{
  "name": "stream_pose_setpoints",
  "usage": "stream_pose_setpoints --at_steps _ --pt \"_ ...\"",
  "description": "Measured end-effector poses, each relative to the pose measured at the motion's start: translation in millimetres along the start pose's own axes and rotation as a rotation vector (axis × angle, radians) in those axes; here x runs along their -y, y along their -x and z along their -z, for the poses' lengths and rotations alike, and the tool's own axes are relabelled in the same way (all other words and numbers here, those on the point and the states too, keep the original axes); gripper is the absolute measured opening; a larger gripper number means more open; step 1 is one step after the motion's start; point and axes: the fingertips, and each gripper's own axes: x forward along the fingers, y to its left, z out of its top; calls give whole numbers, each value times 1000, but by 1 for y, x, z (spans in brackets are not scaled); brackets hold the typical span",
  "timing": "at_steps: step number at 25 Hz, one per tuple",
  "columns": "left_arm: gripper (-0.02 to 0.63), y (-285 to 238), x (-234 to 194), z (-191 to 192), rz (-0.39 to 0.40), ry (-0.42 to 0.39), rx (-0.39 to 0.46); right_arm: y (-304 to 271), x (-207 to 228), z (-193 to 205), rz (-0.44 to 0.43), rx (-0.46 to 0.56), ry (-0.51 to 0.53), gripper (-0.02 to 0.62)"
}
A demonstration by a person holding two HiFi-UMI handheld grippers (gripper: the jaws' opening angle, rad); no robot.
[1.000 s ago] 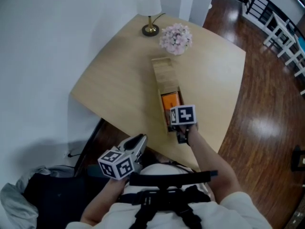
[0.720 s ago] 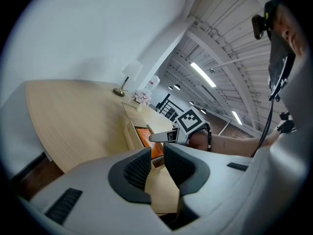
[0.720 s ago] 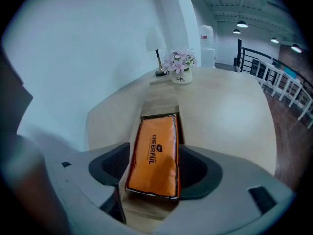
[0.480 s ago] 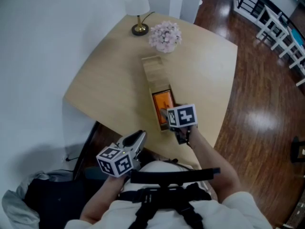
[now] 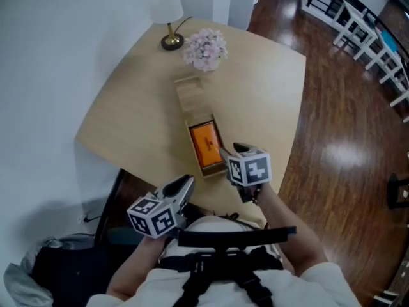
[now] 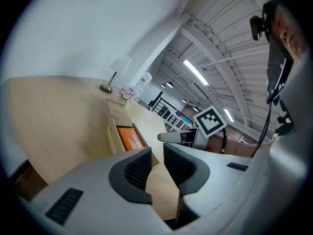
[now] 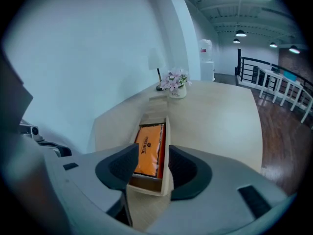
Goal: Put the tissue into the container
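Hanging off the desk's near edge by the person's body, the left hand-held gripper (image 6: pixel 157 153) has its jaws a narrow gap apart with nothing between them; it looks parked clear of the work. Just beyond, the right hand-held gripper (image 7: pixel 152 155) sits at the near end of the container (image 7: pixel 144 186). Its jaws are closing, that end wall shows between them, and I see no pad pressing on it. The orange tissue (image 5: pixel 206 144) lies flat inside the open near part of the container, so the placing looks done. The container runs lengthwise away across the desk (image 5: pixel 128 120), probably for an easy reach. Farther off stand flowers (image 5: pixel 204 48) and a lamp (image 5: pixel 166 6).
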Motion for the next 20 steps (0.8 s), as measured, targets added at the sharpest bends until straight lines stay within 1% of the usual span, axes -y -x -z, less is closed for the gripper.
stream_pose_setpoints --at_steps 2,4,6,8,10,15,18,19,20 --pt "72 -5 6 2 7 -5 -5 3 8 7 -12 29 -17 161" --pt "72 -8 11 3 14 -9 -8 6 15 12 -35 58 -29 131" --pt "72 -11 18 4 27 -14 -12 28 19 8 1 61 -16 96" --pt "71 -13 24 5 42 -23 -17 46 25 7 37 61 -4 37" --pt "71 -15 30 5 53 -38 -22 56 30 12 45 67 3 5" --pt "67 -20 47 8 92 -73 -37 72 35 26 43 85 31 3" --pt "67 -24 58 11 115 -100 -54 83 39 31 37 96 26 3" --pt "60 -26 61 12 122 -111 -61 86 40 33 36 102 19 3" --pt "34 -26 65 13 131 -122 -70 91 42 34 37 108 11 3"
